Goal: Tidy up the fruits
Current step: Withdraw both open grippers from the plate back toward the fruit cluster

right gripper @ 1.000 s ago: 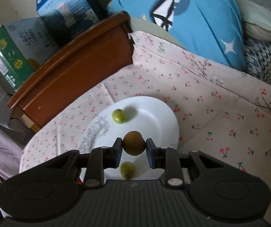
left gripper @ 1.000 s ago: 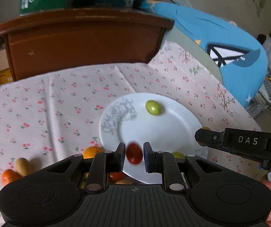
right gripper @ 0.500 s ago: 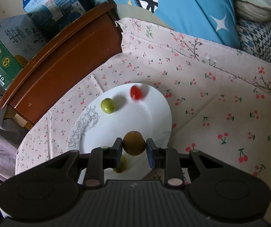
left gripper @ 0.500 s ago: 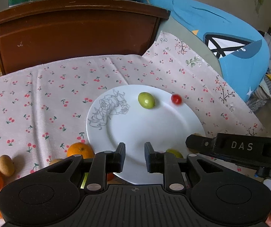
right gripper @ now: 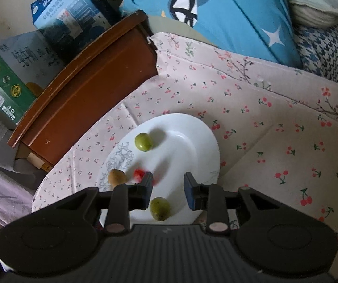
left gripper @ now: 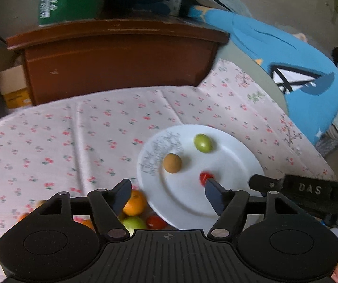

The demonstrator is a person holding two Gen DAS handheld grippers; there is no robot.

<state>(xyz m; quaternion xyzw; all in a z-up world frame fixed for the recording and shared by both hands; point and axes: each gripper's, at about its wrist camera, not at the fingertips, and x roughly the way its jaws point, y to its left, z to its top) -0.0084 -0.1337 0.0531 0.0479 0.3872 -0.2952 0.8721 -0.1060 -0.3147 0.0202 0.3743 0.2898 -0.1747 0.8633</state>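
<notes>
A white plate (left gripper: 237, 155) lies on the cherry-print cloth. On it are a green fruit (left gripper: 202, 143), a round brown fruit (left gripper: 172, 162) and a small red tomato (left gripper: 204, 176), blurred. My left gripper (left gripper: 167, 184) hovers over the plate's near rim, its jaws opening with nothing between them. In the right wrist view the plate (right gripper: 206, 141) also carries a second green fruit (right gripper: 160, 208), under my right gripper (right gripper: 168, 176). That gripper is open and empty. The brown fruit (right gripper: 117, 176) and the tomato (right gripper: 138, 174) lie just left of its left finger.
An orange (left gripper: 134, 201), a green fruit (left gripper: 133, 224) and a red tomato (left gripper: 156, 221) lie on the cloth under the left gripper. A brown wooden headboard (left gripper: 121, 59) with boxes stands behind. A blue pillow (left gripper: 286, 59) lies at the right. The right gripper's black body (left gripper: 310, 189) reaches in over the plate's right rim.
The left gripper let go of the red tomato, which rolled about the plate, then spread its jaws wide. The right gripper released the brown fruit, which now lies on the plate.
</notes>
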